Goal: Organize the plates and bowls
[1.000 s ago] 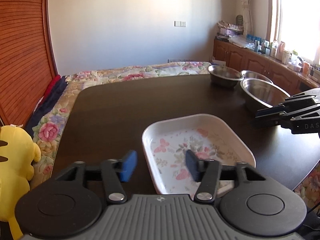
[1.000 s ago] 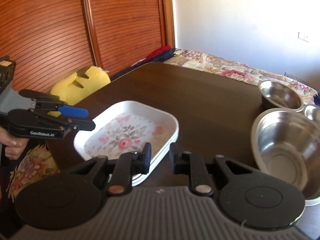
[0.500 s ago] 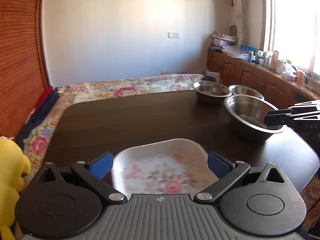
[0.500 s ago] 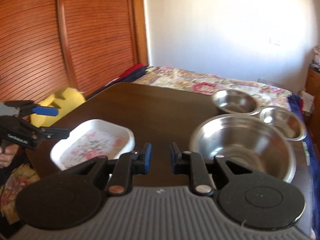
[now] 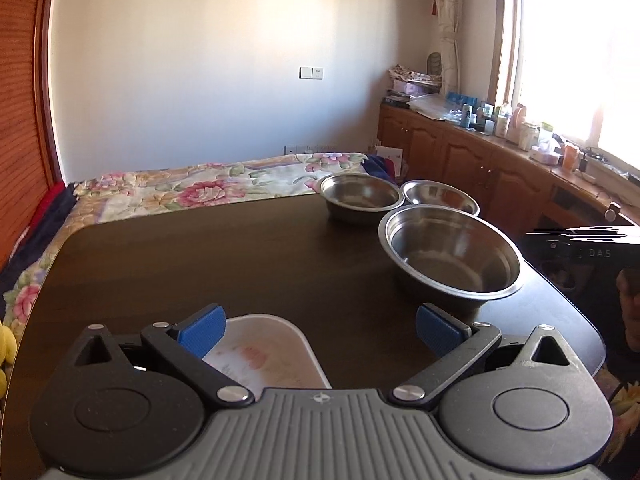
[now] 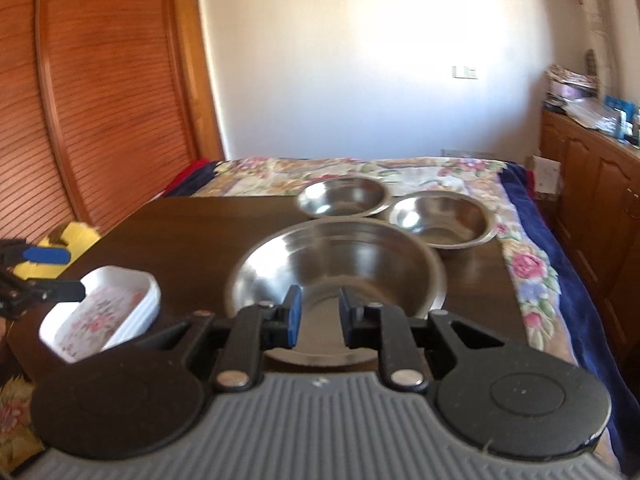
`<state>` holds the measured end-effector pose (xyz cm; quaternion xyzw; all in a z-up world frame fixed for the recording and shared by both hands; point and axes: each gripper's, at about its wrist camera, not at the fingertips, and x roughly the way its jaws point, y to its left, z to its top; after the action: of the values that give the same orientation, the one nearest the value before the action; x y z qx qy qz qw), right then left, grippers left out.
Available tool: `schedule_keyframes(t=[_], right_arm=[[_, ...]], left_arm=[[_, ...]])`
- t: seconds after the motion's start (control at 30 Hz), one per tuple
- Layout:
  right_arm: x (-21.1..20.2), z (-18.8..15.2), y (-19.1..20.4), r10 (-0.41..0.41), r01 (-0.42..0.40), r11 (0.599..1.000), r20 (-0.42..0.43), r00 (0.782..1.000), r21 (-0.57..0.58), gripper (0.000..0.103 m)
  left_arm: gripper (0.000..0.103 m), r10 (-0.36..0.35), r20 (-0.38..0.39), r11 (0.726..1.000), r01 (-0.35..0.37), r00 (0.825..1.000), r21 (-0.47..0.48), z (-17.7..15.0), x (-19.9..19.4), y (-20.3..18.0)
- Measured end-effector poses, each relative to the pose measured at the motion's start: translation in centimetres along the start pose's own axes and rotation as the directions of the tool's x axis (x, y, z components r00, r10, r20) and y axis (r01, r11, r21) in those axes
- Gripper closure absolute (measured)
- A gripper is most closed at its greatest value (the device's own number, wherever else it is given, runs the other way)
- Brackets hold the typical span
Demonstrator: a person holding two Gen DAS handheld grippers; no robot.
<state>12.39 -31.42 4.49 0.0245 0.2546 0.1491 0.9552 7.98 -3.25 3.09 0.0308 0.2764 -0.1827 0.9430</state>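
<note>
A white floral plate point(image 5: 272, 356) lies on the dark table point(image 5: 200, 260), just below and ahead of my left gripper point(image 5: 320, 330). The left gripper is open wide and its blue pads point(image 5: 202, 330) touch nothing. A large steel bowl point(image 6: 336, 268) sits right in front of my right gripper point(image 6: 319, 320), whose jaws stand only narrowly apart with nothing between them. Two smaller steel bowls point(image 6: 342, 198) point(image 6: 440, 216) stand behind the large one. In the right wrist view the left gripper point(image 6: 60, 274) hovers at the plate's point(image 6: 100, 312) near-left rim.
A bed with a floral cover point(image 5: 208, 188) borders the table's far side. A yellow plush toy point(image 6: 76, 236) lies at the left by slatted wooden doors point(image 6: 100, 100). Wooden cabinets point(image 5: 480, 168) with cluttered tops line the right wall. A hand point(image 5: 628, 312) holds the right gripper.
The left gripper opened wide and drew back from the plate, which stays on the table. The right gripper swung away from the plate until it faced the large bowl.
</note>
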Motion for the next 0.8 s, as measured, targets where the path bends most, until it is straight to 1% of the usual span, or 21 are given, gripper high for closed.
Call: schedule_keyframes(t=[0.1, 0.13, 0.17, 0.33, 0.43, 0.57, 0.63, 0.7, 0.8], right_arm=[[-0.4, -0.2, -1.5, -0.034, 0.033, 0.999, 0.015, 0.999, 0.027, 0.079], [-0.4, -0.4, -2.0, -0.045, 0.044, 0.999, 0.018, 0.999, 0.032, 0.077], [-0.4, -0.5, -2.5, -0.056, 0.056, 0.998, 0.021, 0.998, 0.039, 0.072], [-0.5, -1.1, -4.5, -0.099, 0.097, 0.993, 0.030, 0.995, 0.063, 0.072], [-0.1, -1.1, -5.5, -0.116, 0.114, 0.991, 0.031, 0.993, 0.069, 0.072], [0.1, -1.2, -6.0, -0.125, 0.123, 0.990, 0.033, 0.992, 0.065, 0.072], [0.3, -1.1, -6.2, -0.127, 0.125, 0.990, 0.034, 0.991, 0.060, 0.072], [0.5, -1.0, -6.4, -0.124, 0.121, 0.991, 0.033, 0.992, 0.059, 0.072], [0.9, -0.8, -6.8, -0.119, 0.117, 0.992, 0.033, 0.992, 0.057, 0.072]], left_arm=[[0.000, 0.006, 0.002, 1.000, -0.006, 1.000, 0.018, 0.4, 1.0, -1.0], [0.000, 0.007, 0.000, 1.000, -0.007, 1.000, 0.023, 0.6, 1.3, -1.3], [0.000, 0.010, -0.003, 1.000, -0.010, 1.000, 0.028, 0.8, 1.7, -1.7], [0.000, 0.009, -0.029, 0.999, -0.008, 1.000, 0.031, 1.5, 3.4, -3.2], [0.000, -0.008, -0.042, 0.999, 0.010, 0.999, 0.032, 1.9, 4.4, -3.9], [0.000, -0.030, -0.057, 0.999, 0.032, 0.998, 0.039, 2.6, 5.9, -4.9], [0.000, -0.043, -0.062, 0.999, 0.045, 0.997, 0.027, 2.9, 6.4, -5.2], [0.000, -0.044, -0.073, 0.999, 0.046, 0.996, 0.016, 3.3, 7.0, -5.5], [0.000, -0.050, -0.069, 0.998, 0.052, 0.996, 0.028, 3.6, 7.5, -5.6]])
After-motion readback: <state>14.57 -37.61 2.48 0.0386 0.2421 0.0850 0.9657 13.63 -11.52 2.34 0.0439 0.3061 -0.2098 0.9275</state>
